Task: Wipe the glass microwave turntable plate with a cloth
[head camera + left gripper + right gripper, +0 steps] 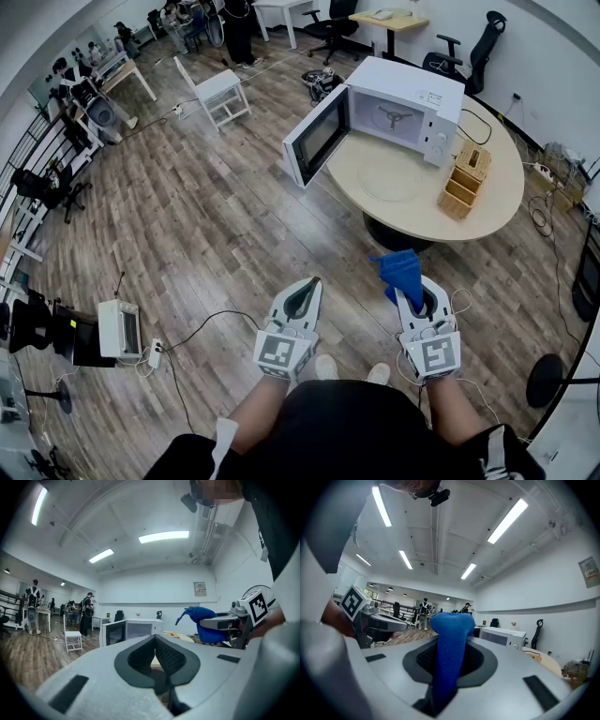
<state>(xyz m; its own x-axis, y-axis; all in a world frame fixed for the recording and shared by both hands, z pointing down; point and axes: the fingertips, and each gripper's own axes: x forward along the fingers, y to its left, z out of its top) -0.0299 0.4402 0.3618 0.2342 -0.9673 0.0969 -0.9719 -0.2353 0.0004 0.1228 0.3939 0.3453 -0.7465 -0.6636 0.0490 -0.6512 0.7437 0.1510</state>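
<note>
The clear glass turntable plate [389,178] lies flat on the round beige table [506,202], in front of the white microwave [398,108], whose door [317,139] hangs open. Both grippers are held low near my body, well short of the table. My right gripper [411,292] is shut on a blue cloth [401,272], which stands up between its jaws as a blue cloth [449,653] in the right gripper view. My left gripper [306,287] is shut with nothing in it; its view shows the jaws closed together and the blue cloth [206,623] off to the right.
A wooden box [466,178] sits on the table right of the plate. Black office chairs [483,42], a white chair [217,92] and a desk [394,21] stand behind. On the wood floor at the left are a small white appliance [119,329] and cables [202,328].
</note>
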